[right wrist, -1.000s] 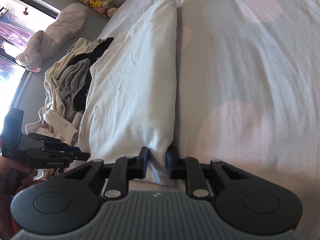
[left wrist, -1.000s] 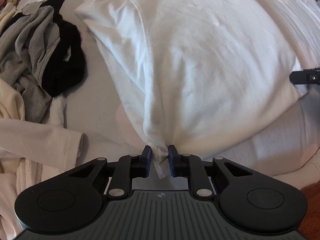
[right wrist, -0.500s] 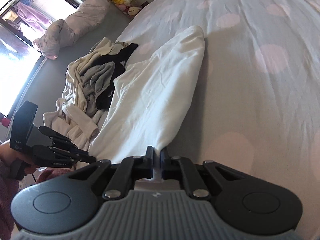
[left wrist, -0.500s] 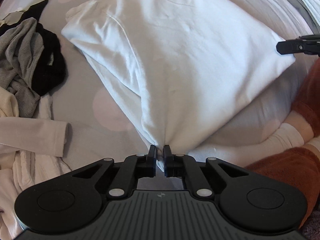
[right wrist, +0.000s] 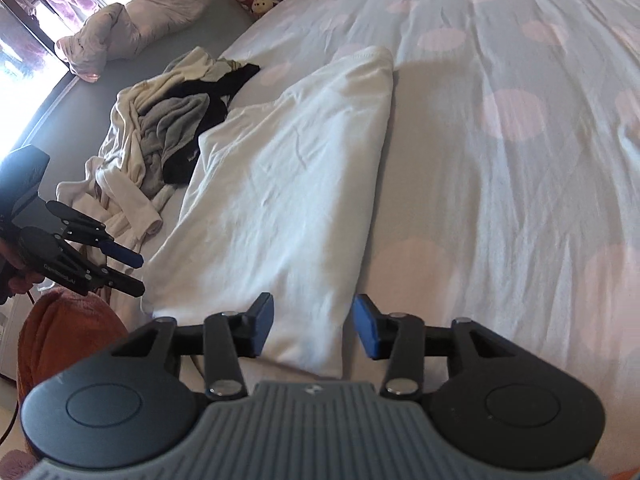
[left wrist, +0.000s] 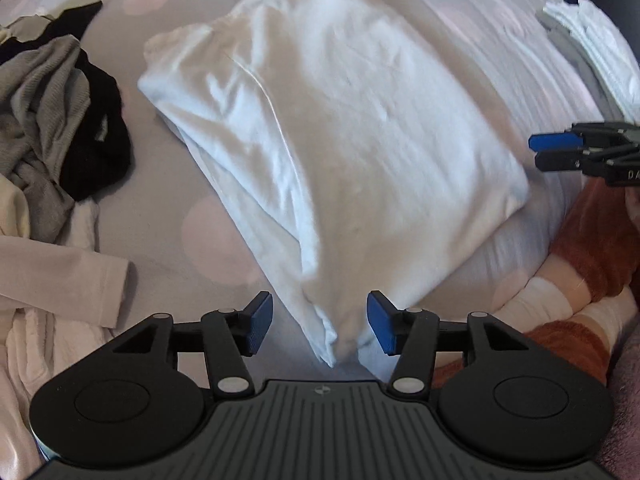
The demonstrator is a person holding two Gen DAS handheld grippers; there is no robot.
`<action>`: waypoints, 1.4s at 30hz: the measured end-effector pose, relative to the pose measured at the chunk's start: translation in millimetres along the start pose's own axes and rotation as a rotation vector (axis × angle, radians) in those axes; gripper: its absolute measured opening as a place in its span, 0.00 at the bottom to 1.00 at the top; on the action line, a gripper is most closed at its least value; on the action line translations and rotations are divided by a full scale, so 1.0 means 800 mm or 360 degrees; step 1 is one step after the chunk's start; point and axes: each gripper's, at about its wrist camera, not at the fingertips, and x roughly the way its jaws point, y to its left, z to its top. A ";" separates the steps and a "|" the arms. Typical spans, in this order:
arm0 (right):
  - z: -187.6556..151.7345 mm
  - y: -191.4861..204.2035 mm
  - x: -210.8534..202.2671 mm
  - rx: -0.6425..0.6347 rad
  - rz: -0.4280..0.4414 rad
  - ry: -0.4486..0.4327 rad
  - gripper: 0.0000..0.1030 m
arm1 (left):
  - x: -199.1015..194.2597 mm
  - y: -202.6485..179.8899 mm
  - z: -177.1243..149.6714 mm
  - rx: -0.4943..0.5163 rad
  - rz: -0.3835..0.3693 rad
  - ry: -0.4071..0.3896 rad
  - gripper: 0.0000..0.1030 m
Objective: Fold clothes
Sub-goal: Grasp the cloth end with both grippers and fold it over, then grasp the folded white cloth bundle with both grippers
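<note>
A white garment (left wrist: 340,152) lies folded flat on the bed, also in the right wrist view (right wrist: 288,196). My left gripper (left wrist: 320,326) is open, its blue pads on either side of the garment's near corner, not touching it. My right gripper (right wrist: 314,330) is open over the garment's other near corner. The right gripper shows at the right edge of the left wrist view (left wrist: 560,152), and the left gripper at the left of the right wrist view (right wrist: 128,272); both look open there.
A pile of unfolded clothes, grey, black and cream (left wrist: 52,128), lies left of the garment (right wrist: 160,140). Folded white items (left wrist: 592,48) sit at the far right. The bedsheet (right wrist: 500,160) is grey with pink dots. A person's rust-coloured sleeve (left wrist: 592,240) is near.
Both grippers were shut on the garment's near corners and lowered it onto the bed. Now both have opened and let go; the garment lies flat.
</note>
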 end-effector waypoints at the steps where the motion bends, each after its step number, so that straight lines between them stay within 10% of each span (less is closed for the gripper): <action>1: 0.004 0.001 -0.001 -0.0018 -0.0007 -0.0024 0.51 | -0.007 0.000 0.012 -0.0036 -0.0009 -0.0053 0.50; 13: 0.068 -0.034 0.051 0.0111 -0.0026 -0.0145 0.61 | 0.030 0.107 0.094 -0.0813 -0.0102 -0.0614 0.52; 24: 0.134 -0.066 0.125 0.0207 0.0053 -0.0174 0.61 | 0.083 0.145 0.101 -0.1127 -0.0177 -0.0790 0.52; 36: 0.138 -0.092 0.157 0.0274 0.0300 -0.0261 0.65 | 0.107 0.150 0.100 -0.1134 -0.0330 -0.0945 0.82; 42: 0.146 -0.074 0.168 0.0180 0.0380 -0.0258 0.94 | 0.111 0.143 0.111 -0.1055 -0.0328 -0.0950 1.00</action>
